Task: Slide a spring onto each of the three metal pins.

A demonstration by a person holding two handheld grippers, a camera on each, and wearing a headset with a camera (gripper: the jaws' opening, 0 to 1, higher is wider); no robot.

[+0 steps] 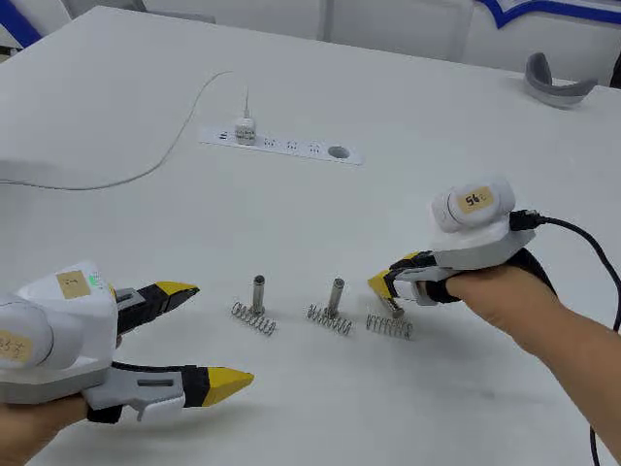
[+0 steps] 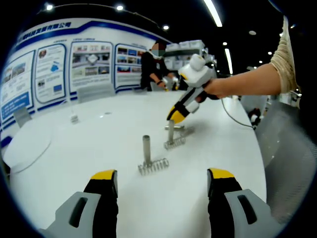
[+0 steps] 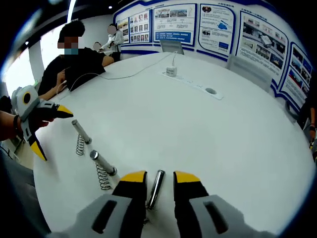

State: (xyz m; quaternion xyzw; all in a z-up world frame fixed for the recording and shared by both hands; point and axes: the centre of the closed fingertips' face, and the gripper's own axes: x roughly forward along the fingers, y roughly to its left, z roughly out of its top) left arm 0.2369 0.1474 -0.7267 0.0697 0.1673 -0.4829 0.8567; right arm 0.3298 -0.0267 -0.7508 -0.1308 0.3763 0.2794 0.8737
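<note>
Now straddling the rightmost pin (image 3: 154, 189) with the right gripper (image 3: 160, 176), jaws narrow, grip impossible to tell. Holding the left gripper (image 2: 162, 174) wide and empty, with three springs (image 1: 253, 318) flat on the table (image 1: 408, 87) just beside the pins.
</note>
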